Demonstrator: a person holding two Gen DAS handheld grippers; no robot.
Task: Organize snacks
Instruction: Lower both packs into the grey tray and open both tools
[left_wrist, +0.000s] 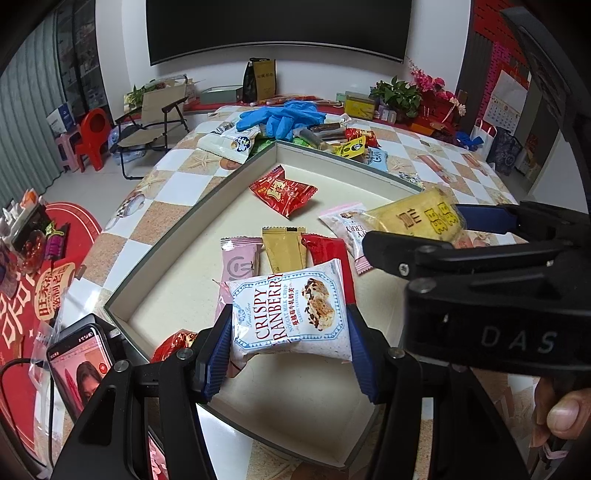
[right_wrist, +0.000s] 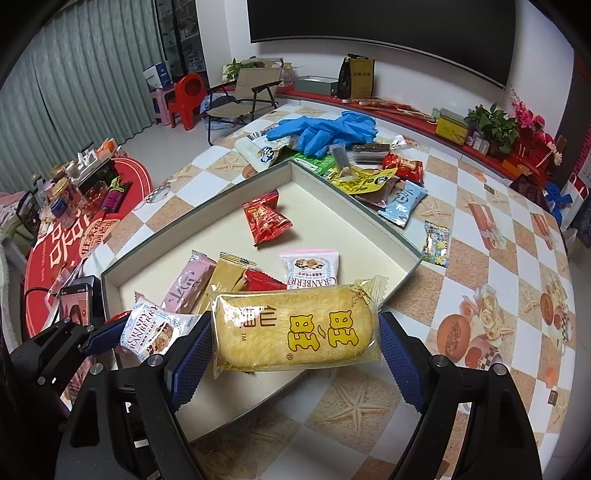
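Grippers (left_wrist: 290, 363) (right_wrist: 295, 354) clamped around snack packets (left_wrist: 291, 314) (right_wrist: 295, 328)

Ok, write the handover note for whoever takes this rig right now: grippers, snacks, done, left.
Left gripper: shut on the white Crispy Cranberry nougat packet, above the tray.
Right gripper: shut on the yellow clear-wrapped rice cracker pack, over the tray's near edge.
Done: six packets lie in the shallow beige tray.
Left: set both down, then fetch the loose snack pile under the blue gloves beyond the tray.
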